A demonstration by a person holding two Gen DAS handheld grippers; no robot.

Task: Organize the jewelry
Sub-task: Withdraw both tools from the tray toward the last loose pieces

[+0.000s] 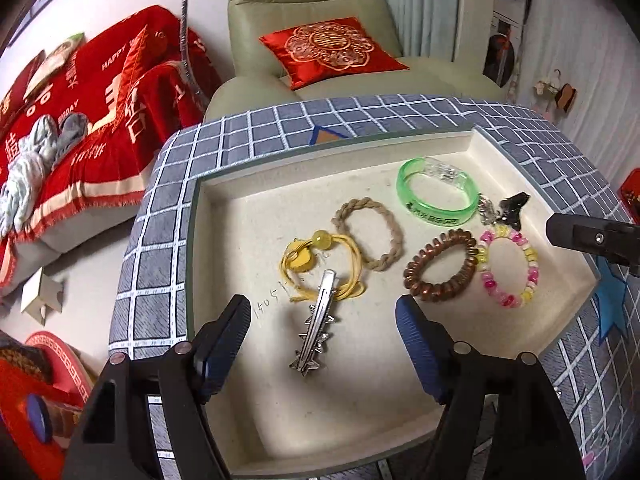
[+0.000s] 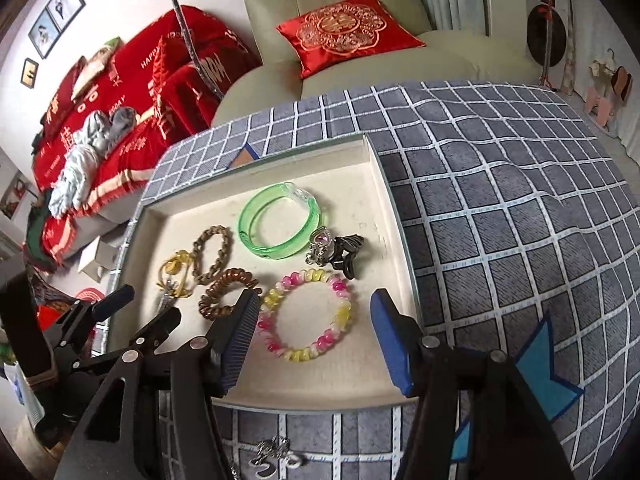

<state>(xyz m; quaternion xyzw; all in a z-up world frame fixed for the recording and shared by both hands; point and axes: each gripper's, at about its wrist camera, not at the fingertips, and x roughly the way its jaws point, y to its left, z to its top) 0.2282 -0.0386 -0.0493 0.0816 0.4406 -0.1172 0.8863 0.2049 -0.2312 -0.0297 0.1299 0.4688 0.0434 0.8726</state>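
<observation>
Where the left hand-held gripper [image 2: 116, 312] intrudes, the hair clip [image 2: 167, 295] hides.

Tray's [image 1: 472, 136] near floor lies bare — jewelry crowds its middle.

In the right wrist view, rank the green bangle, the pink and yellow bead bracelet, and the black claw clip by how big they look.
1. Pink and yellow bead bracelet, though it lies nearest the camera, so this is unsure.
2. Green bangle, close behind.
3. Black claw clip, clearly smallest.
</observation>
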